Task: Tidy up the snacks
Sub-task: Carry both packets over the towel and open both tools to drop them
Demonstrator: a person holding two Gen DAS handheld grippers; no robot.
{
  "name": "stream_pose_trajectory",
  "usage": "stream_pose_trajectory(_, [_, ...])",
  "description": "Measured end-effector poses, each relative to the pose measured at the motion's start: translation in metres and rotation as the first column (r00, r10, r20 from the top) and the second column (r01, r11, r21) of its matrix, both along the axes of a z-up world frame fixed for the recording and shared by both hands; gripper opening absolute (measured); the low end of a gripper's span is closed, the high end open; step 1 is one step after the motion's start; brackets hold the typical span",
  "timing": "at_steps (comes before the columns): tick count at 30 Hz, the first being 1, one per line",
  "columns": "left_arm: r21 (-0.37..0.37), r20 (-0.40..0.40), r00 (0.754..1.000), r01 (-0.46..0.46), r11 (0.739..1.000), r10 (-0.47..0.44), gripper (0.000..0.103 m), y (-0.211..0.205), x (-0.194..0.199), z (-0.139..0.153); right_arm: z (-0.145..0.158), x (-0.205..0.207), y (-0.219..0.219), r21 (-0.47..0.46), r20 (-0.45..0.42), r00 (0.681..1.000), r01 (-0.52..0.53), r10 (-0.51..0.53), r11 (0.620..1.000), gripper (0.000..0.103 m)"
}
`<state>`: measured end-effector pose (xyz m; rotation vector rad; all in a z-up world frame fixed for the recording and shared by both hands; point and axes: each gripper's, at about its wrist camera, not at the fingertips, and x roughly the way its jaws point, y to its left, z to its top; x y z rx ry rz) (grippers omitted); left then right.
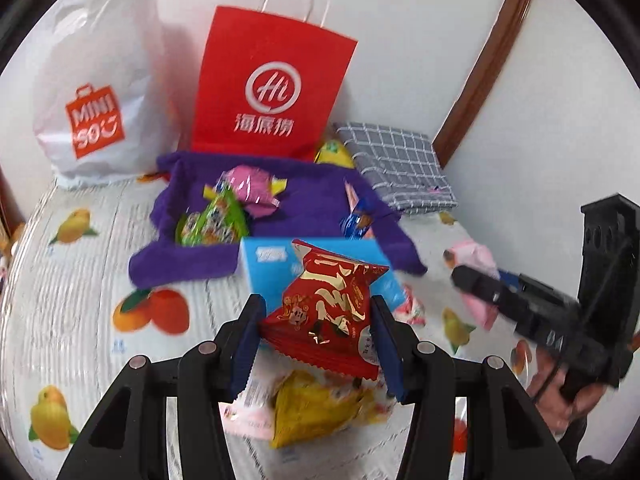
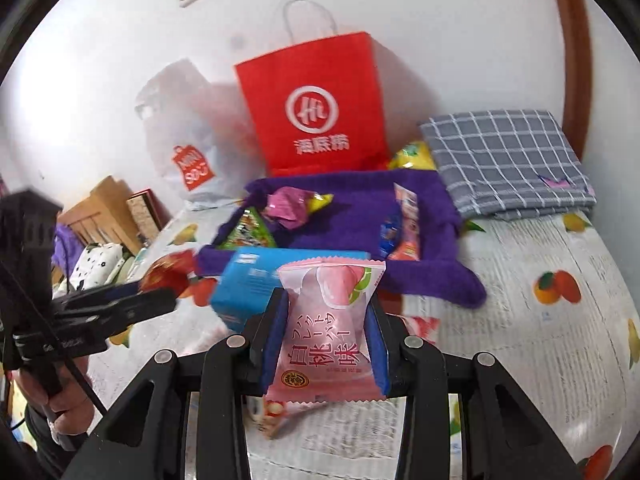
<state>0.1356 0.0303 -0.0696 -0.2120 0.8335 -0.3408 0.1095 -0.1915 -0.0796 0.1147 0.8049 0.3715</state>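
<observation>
My left gripper (image 1: 318, 320) is shut on a red and gold snack packet (image 1: 328, 312), held above the fruit-print tablecloth (image 1: 72, 300). My right gripper (image 2: 326, 332) is shut on a pink peach snack packet (image 2: 328, 332); it also shows at the right of the left wrist view (image 1: 476, 280). Ahead lies a purple knitted tray (image 1: 280, 224) (image 2: 360, 216) holding a green packet (image 1: 216, 224), a pink sweet (image 1: 252, 188) and a blue and orange packet (image 1: 356, 220). A light blue box (image 1: 272, 260) (image 2: 256, 280) lies in front of the tray.
A yellow packet (image 1: 316, 412) and a pink-white packet (image 1: 412, 308) lie on the cloth below the left gripper. A red paper bag (image 1: 268, 88) and a white Miniso bag (image 1: 96, 96) stand against the wall. A grey checked folded cloth (image 1: 400, 168) lies at the back right.
</observation>
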Motion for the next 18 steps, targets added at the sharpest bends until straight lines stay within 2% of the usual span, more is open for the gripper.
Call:
stream_pose_trajectory(4, [0.013, 0.043, 0.999, -0.016, 1.000, 0.015, 0.050, -0.005, 0.009, 0.015, 0.012, 0.009, 0.011, 0.008, 0.027, 1.000, -0.010, 0.010, 1.000, 0.038])
stream_pose_trajectory(8, [0.033, 0.101, 0.992, -0.081, 0.996, 0.077, 0.050, -0.002, 0.016, 0.023, 0.019, 0.024, 0.017, 0.004, 0.041, 0.999, 0.001, -0.002, 1.000, 0.038])
stream_pose_trajectory(14, [-0.044, 0.106, 0.988, -0.112, 0.993, 0.116, 0.050, 0.013, 0.039, 0.026, 0.020, 0.054, 0.020, 0.020, 0.035, 0.999, 0.021, -0.022, 1.000, 0.038])
stream_pose_trajectory(18, [-0.058, 0.122, 0.982, -0.136, 0.989, 0.142, 0.050, 0.021, 0.061, 0.029, 0.022, 0.076, 0.021, 0.027, 0.034, 0.999, 0.038, -0.039, 0.999, 0.038])
